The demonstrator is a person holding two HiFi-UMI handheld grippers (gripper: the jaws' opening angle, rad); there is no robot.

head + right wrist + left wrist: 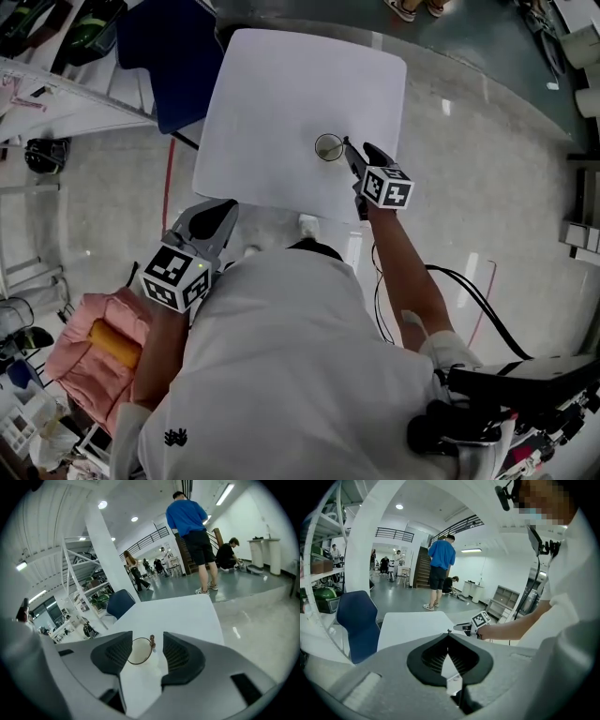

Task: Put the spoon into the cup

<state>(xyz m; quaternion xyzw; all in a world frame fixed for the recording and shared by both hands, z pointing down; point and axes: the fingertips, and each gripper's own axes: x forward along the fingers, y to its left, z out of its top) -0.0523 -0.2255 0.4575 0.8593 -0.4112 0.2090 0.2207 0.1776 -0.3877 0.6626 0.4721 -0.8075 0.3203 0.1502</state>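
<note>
While holding the right claw (147,639) wide and empty just behind the spoon (152,642), already standing in the cup (329,147) on the counter (281,103), risking a snag: clipping handle or rim on pulling away, probably tipping the cup. Holding the left claw (448,633) closed, empty, well apart.

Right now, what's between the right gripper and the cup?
Only bare table, seen in the right gripper view: the cup stands just ahead of the open jaws.
</note>
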